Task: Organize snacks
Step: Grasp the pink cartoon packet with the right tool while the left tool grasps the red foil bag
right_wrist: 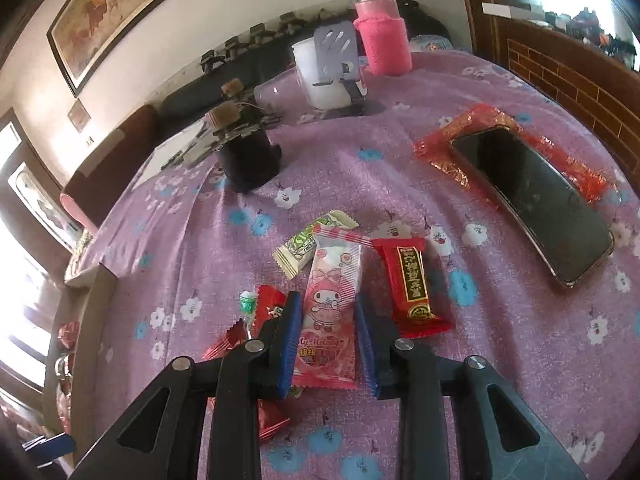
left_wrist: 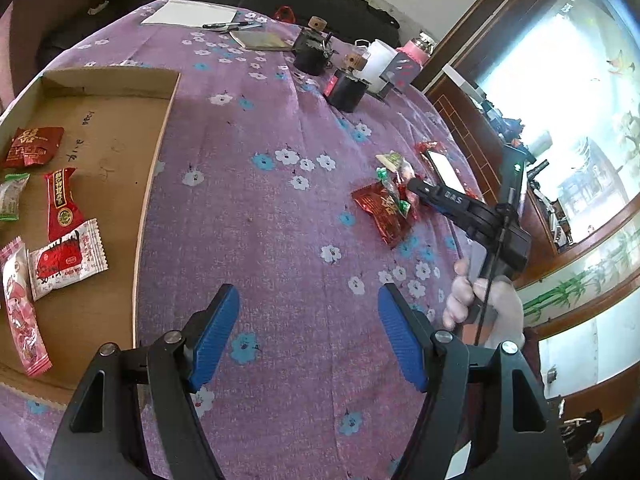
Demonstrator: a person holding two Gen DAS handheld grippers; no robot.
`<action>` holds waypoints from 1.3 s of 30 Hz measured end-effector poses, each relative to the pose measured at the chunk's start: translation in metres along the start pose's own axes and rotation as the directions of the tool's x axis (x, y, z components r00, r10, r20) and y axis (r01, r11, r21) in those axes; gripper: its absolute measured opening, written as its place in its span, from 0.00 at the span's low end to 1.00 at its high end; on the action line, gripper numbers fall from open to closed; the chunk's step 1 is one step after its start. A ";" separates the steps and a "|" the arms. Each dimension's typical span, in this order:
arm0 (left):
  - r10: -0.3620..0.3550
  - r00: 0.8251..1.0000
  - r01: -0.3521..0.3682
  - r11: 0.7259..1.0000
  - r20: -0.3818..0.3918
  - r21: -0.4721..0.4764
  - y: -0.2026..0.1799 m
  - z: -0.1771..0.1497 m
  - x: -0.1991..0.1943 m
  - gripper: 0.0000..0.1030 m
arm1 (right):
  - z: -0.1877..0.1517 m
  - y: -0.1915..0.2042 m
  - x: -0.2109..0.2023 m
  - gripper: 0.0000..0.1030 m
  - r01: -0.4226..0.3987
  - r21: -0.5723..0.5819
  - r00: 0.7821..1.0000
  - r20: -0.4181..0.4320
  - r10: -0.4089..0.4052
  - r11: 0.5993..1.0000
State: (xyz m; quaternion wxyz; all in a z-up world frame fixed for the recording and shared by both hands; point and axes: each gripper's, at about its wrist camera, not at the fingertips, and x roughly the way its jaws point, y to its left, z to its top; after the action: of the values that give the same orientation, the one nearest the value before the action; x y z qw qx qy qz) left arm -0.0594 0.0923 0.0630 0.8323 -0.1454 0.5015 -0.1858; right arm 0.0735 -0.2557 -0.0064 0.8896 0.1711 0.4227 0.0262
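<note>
My left gripper [left_wrist: 308,300] is open and empty above the purple flowered cloth [left_wrist: 260,208], just right of a shallow cardboard tray [left_wrist: 152,168] that holds several snack packets [left_wrist: 66,258]. My right gripper [right_wrist: 329,304] straddles a pink My Melody packet [right_wrist: 330,308]; its blue pads [right_wrist: 290,336] sit on both sides, nearly closed on it. A red bar packet [right_wrist: 414,284], a cream packet [right_wrist: 304,246] and red wrappers [right_wrist: 264,308] lie around it. In the left wrist view the right gripper [left_wrist: 416,188] is over that loose pile [left_wrist: 384,208].
A phone [right_wrist: 536,200] lies on a red wrapper [right_wrist: 444,152] at the right. Black cylinders [right_wrist: 248,156], a white cup [right_wrist: 320,76], a phone stand [right_wrist: 336,52] and a pink bottle [right_wrist: 382,36] stand at the back. Paper and pens [left_wrist: 192,14] lie far back.
</note>
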 end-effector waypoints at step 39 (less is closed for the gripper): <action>0.230 0.972 -0.236 0.949 0.051 0.210 -0.059 0.031 0.117 0.69 | -0.047 0.023 -0.023 0.26 -0.052 -0.166 0.999 -0.020 0.050 0.985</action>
State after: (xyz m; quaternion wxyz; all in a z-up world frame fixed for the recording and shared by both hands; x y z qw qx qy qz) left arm 0.0083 -0.0113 0.0112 0.8656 0.0030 0.4815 -0.1373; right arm 0.0251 -0.2253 -0.0097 0.8965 0.1066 0.4215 0.0854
